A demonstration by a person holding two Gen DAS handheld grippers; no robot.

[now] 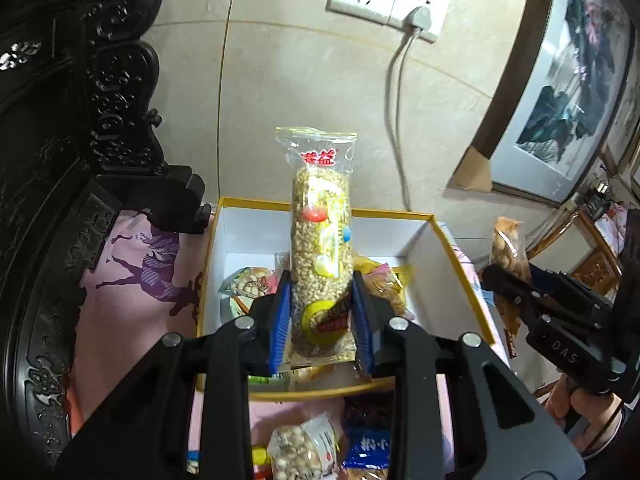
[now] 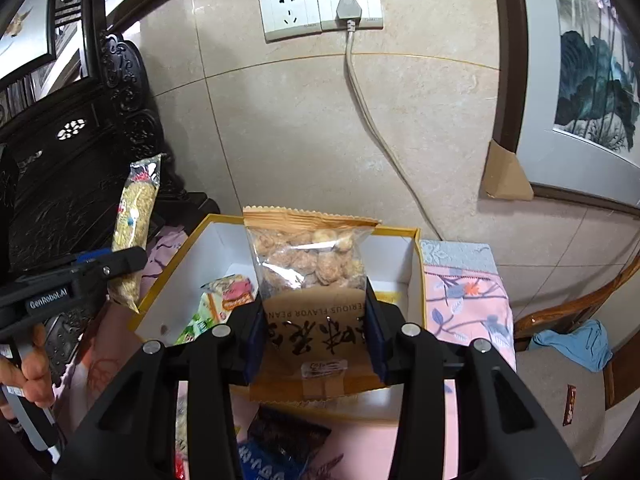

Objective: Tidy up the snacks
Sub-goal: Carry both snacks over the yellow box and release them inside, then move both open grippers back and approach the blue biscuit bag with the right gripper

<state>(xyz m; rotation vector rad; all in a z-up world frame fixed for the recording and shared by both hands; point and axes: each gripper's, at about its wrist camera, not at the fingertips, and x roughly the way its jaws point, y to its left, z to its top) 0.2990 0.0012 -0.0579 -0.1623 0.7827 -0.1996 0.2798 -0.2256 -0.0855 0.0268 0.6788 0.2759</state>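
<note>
My left gripper (image 1: 322,312) is shut on a tall clear bag of puffed grain (image 1: 322,240), held upright over the white box with a yellow rim (image 1: 320,205). That same grain bag (image 2: 134,232) and the left gripper (image 2: 120,260) show at the left of the right wrist view. My right gripper (image 2: 316,328) is shut on a brown-and-clear bag of coated peanuts (image 2: 308,264), also lifted above the box (image 2: 396,256). The peanut bag (image 1: 508,248) and the right gripper (image 1: 504,280) appear at the right of the left wrist view. Several snack packets (image 1: 250,282) lie inside the box.
The box sits on a pink patterned cloth (image 1: 132,280) against a tiled wall with sockets (image 2: 320,4) and a cable. Carved dark furniture (image 1: 52,160) stands at the left. Loose snack packets (image 1: 308,448) lie on the cloth in front of the box. A wooden chair (image 2: 580,312) is at the right.
</note>
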